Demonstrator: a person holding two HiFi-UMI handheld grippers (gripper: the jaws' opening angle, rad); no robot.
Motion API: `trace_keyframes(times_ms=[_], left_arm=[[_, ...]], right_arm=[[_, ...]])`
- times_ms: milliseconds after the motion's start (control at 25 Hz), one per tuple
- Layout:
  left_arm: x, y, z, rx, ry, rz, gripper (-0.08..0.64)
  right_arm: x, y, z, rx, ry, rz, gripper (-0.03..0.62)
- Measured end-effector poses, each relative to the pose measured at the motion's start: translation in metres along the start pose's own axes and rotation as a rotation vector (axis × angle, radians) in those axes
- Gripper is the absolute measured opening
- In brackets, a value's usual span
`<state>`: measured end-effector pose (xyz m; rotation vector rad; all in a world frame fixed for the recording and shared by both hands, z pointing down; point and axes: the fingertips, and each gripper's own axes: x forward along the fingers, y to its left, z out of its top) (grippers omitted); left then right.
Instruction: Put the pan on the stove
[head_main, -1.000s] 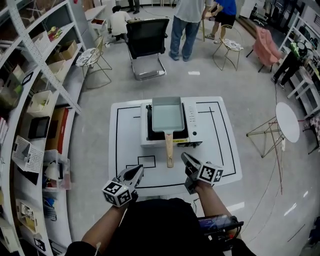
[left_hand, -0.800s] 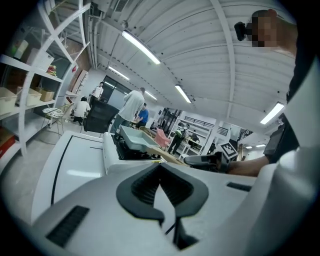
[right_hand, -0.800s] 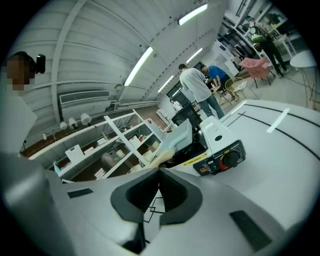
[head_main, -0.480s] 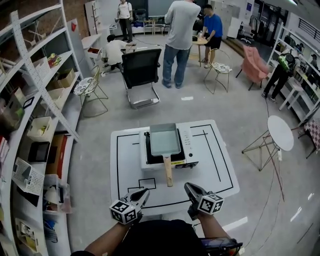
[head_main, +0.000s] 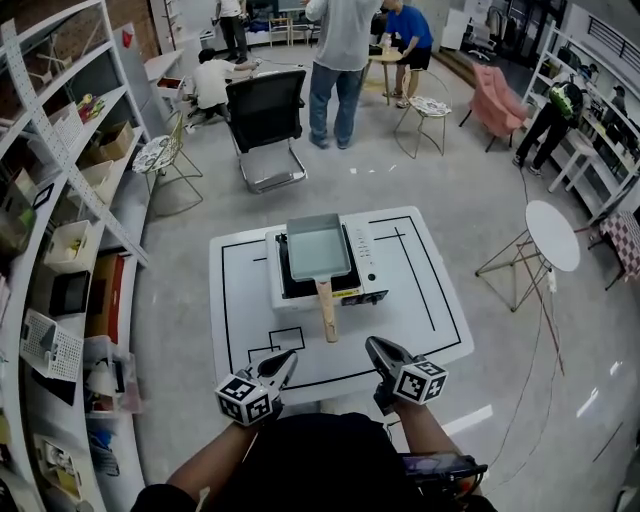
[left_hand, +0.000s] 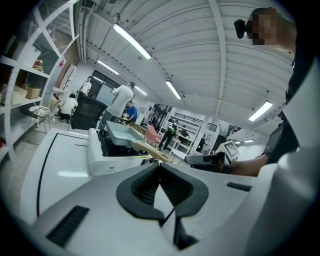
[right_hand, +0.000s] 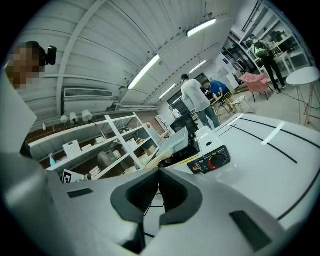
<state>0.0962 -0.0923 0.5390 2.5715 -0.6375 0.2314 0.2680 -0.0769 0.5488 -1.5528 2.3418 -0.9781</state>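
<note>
A pale grey-green rectangular pan (head_main: 318, 246) sits on the white portable stove (head_main: 366, 268) at the middle of the white table (head_main: 415, 310); its wooden handle (head_main: 326, 311) points toward me. In the left gripper view the pan (left_hand: 122, 132) rests on the stove (left_hand: 97, 160) ahead. My left gripper (head_main: 287, 359) is shut and empty near the table's front edge, left of the handle. My right gripper (head_main: 373, 348) is shut and empty too, right of the handle. The right gripper view shows the stove's red knob (right_hand: 216, 161).
Shelving (head_main: 60, 220) with boxes runs along the left. A black office chair (head_main: 262, 130) and several people (head_main: 335, 50) stand beyond the table. A round white side table (head_main: 552, 235) and a pink chair (head_main: 495, 105) are at the right. Black lines mark the tabletop.
Both grippers have drawn back from the pan handle toward the table's front edge. The head view has tilted up, showing more of the room. The pan stays on the stove.
</note>
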Motion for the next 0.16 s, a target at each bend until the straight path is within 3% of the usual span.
trace_keyframes(times_ms=[160], left_arm=[[0.0059,0.0032,-0.0039,0.000,-0.026,-0.007,0.009]], right_arm=[[0.0001,-0.0019,0.0019,-0.012,0.002,0.004,0.026]])
